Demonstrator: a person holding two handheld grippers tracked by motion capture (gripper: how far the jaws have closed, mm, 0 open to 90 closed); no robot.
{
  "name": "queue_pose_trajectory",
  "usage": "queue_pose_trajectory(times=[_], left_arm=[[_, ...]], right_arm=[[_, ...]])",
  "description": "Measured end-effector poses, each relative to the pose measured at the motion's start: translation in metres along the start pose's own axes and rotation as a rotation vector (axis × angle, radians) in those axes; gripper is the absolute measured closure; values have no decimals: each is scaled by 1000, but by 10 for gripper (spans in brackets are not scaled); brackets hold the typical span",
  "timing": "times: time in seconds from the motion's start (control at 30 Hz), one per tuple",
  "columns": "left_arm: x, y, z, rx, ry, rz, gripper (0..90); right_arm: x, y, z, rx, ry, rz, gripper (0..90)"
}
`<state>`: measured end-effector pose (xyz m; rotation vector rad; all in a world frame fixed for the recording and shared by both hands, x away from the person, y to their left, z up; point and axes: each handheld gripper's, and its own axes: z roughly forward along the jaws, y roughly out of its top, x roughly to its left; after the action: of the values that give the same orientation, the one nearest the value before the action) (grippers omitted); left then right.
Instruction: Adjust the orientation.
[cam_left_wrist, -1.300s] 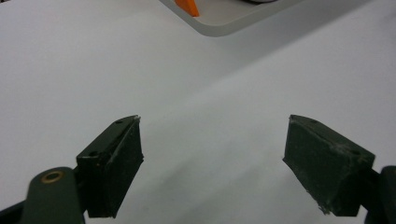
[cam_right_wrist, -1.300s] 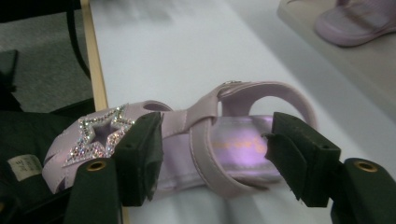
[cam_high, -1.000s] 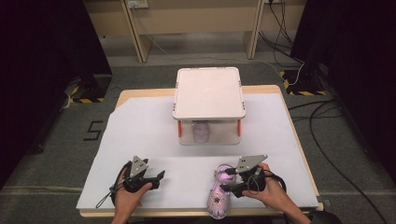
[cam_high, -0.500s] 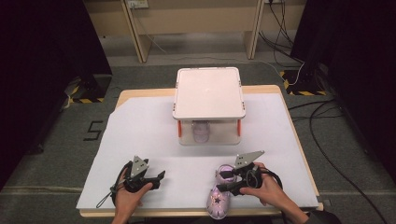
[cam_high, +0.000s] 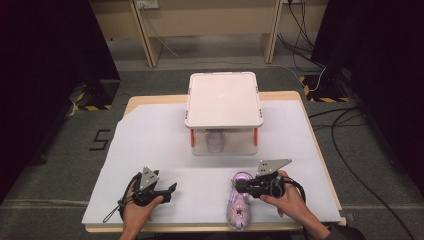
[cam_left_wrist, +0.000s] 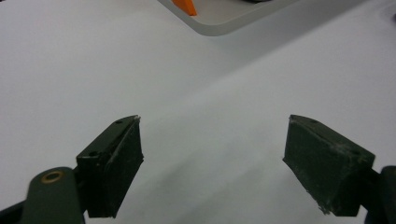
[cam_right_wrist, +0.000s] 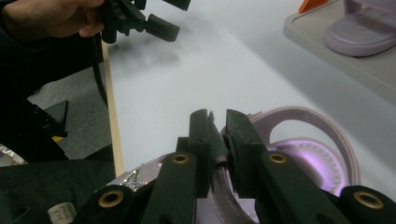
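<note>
Down at the lower left of the high view, the left gripper (cam_high: 167, 190) rests on the white surface (cam_high: 150, 145) with its jaws wide apart and nothing between them. Right of it, at lower centre, the right gripper (cam_high: 239, 188) is clamped on the heel strap of a lilac sandal (cam_high: 236, 210). Judging by this, lifting slowly with the pinch firm should prevent swinging; its long axis runs near-to-far, toe toward the near edge.

A pale lilac sandal (cam_high: 238, 204) with a sparkly silver star on its toe lies on the white sheet (cam_high: 165, 145) over the tan worktop (cam_high: 131, 104). The clear box (cam_high: 223, 120) has a white lid, orange clips and another lilac sandal (cam_high: 216, 141) inside. Both tools are black.
</note>
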<state>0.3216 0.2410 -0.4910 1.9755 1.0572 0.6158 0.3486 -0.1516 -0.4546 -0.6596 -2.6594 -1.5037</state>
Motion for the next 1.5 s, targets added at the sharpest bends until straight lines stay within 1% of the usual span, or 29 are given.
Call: queue_pose_trajectory(times=[0.03,0.07,0.13,0.17,0.23,0.27,0.3,0.33,0.37,0.4,0.43,0.53,0.6,0.63,0.67,0.73,0.77,0.8,0.87,0.93,0.97,1.0,1.03,1.17,1.23,1.27,1.37,1.47,1.5], left_arm=[[0,0,0,-2,1,-1,186],[0,0,0,-2,1,-1,186],[0,0,0,-2,0,-3,186],[0,0,0,0,0,0,186],[0,0,0,-5,0,-3,185],[0,0,0,-4,1,-4,186],[0,0,0,-6,-1,-8,186],[0,0,0,-5,0,-6,185],[0,0,0,-4,0,-5,186],[0,0,0,-5,1,-3,186],[0,0,0,-5,1,-5,185],[0,0,0,-1,-1,-4,186],[0,0,0,0,-1,-1,185],[0,0,0,0,-2,-1,185],[0,0,0,0,-2,-1,186],[0,0,0,1,-1,-3,185],[0,-1,0,-1,0,-2,185],[0,-1,0,-1,0,-2,185],[0,0,-2,-1,-1,-1,186],[1,0,-2,-2,2,-2,185],[1,-1,-2,-5,3,-6,185],[1,-1,-2,-5,3,-6,185],[1,-1,-2,-4,3,-5,185],[0,0,-1,0,3,0,185],[0,0,-1,-2,3,-1,186],[0,0,-2,-1,3,-1,186],[1,-1,-2,-2,5,-2,186],[1,0,-2,-1,6,-1,185],[1,0,-2,-4,5,-4,186]], right_arm=[[1,1,-1,6,-21,-18,823],[1,1,-1,6,-21,-18,823],[1,2,-4,-2,-73,-20,826],[-1,2,-5,-5,-85,-17,826],[-8,0,-11,-26,-139,16,824],[-11,0,-14,-30,-169,12,818],[-14,-1,-16,-30,-181,18,814],[-16,-2,-19,-45,-192,33,814],[-17,-3,-22,-58,-191,49,801],[-18,-2,-26,-59,-200,54,754],[-20,-3,-31,-52,-215,58,648],[-24,-8,-36,-65,-198,58,603],[-25,-11,-37,-42,-175,50,547],[-25,-12,-36,-27,-179,26,533],[-25,-12,-36,-27,-179,26,533],[-23,-14,-34,0,-174,16,547],[-21,-15,-33,25,-170,25,562],[-21,-15,-33,25,-170,25,562],[-16,-16,-36,27,-166,37,579],[-9,-16,-39,24,-148,41,567],[4,-14,-40,59,-176,-6,560],[4,-14,-40,59,-176,-6,560],[8,-14,-40,70,-178,-22,555],[29,-11,-40,89,-157,-51,558],[30,-11,-40,86,-146,-47,552],[32,-11,-40,89,-134,-42,544],[35,-13,-39,101,-122,-45,527],[35,-14,-40,95,-110,-46,521],[35,-15,-41,93,-106,-38,522]])
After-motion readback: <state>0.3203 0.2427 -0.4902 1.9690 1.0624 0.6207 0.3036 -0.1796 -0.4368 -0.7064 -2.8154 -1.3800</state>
